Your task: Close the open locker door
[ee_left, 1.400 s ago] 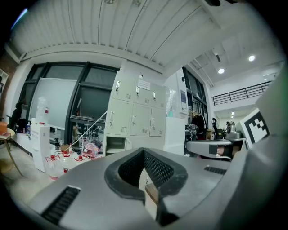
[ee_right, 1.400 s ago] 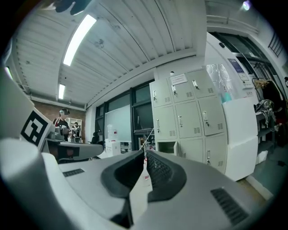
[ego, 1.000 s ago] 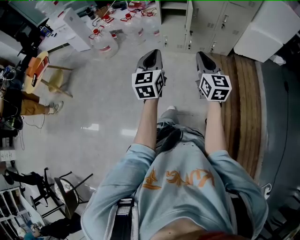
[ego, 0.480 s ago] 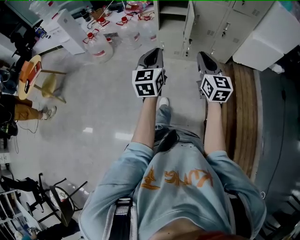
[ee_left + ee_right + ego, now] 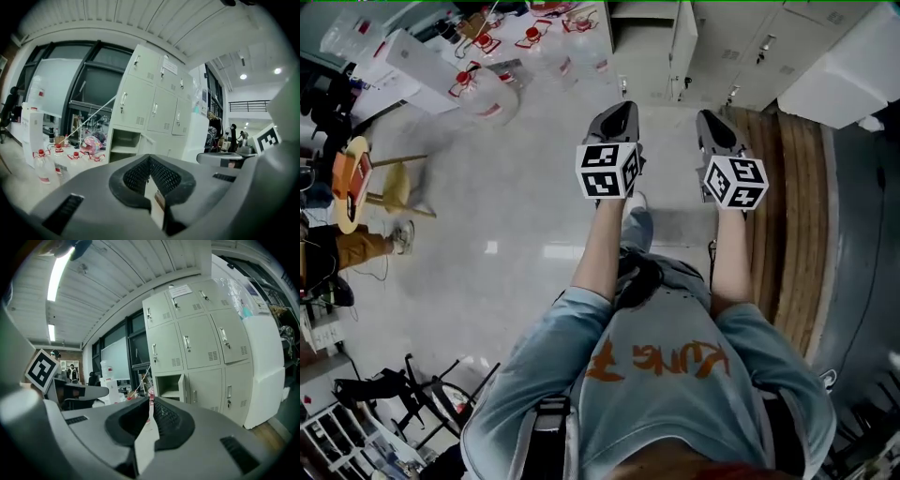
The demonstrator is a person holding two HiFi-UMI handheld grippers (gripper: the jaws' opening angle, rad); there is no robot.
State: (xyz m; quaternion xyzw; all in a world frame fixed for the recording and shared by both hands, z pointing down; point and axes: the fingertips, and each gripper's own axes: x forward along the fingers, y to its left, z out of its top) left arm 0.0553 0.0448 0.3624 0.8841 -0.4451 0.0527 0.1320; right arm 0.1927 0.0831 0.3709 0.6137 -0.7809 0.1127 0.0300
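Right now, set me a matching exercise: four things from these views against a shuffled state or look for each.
Things:
1 locker door
2 left gripper
3 water jug
4 stool

States:
a red cap, standing on the floor
b swung open
c jaws together, nothing held
d round seat, splayed legs

Pairs: 1-b, 2-c, 3-a, 4-d.

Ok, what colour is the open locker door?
Open locker door: pale off-white, like the locker bank; best in the right gripper view.
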